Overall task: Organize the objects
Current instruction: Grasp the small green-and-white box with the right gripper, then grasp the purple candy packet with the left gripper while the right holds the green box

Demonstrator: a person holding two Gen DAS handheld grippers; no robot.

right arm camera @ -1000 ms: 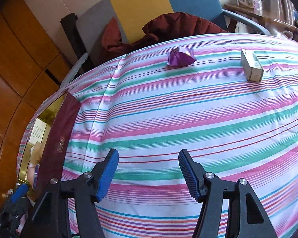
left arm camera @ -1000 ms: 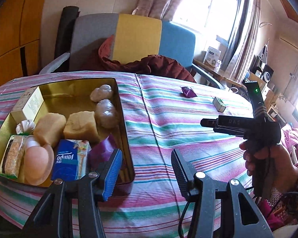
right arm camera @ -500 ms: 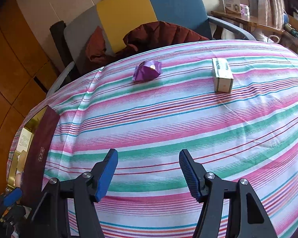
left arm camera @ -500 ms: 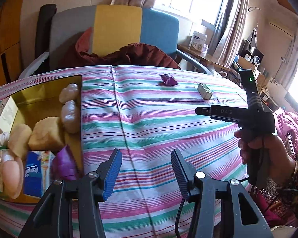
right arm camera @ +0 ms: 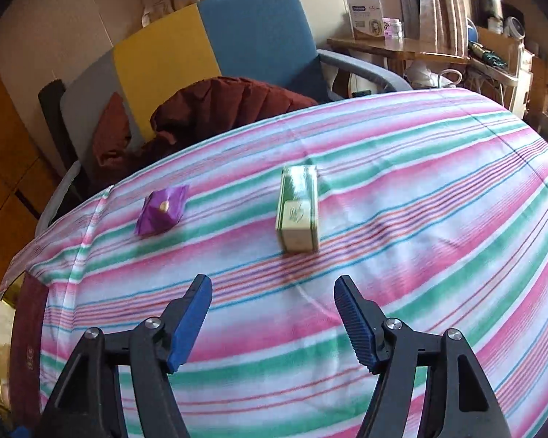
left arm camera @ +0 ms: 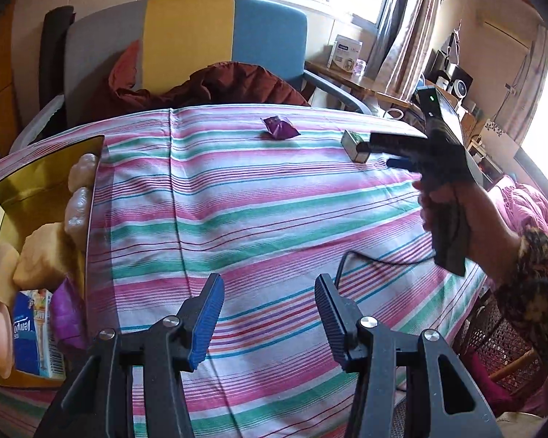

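Observation:
A small green-and-cream box (right arm camera: 298,208) lies on the striped tablecloth just ahead of my open, empty right gripper (right arm camera: 273,319). A purple wrapped sweet (right arm camera: 162,210) lies to its left. In the left wrist view the box (left arm camera: 353,144) and the sweet (left arm camera: 278,127) sit far across the table, with the right gripper (left arm camera: 383,155) beside the box. My left gripper (left arm camera: 268,315) is open and empty over the cloth. A gold tin (left arm camera: 36,175) at the left holds buns, a blue tissue pack (left arm camera: 31,332) and other items.
A grey, yellow and blue chair (right arm camera: 201,54) with a maroon garment (right arm camera: 219,109) stands behind the table. A wooden side table (right arm camera: 394,45) with boxes is at the back right. The tin's rim (right arm camera: 3,328) shows at the left edge.
My right gripper has moved forward toward the green box and purple sweet. My left gripper has swung right, away from the tin.

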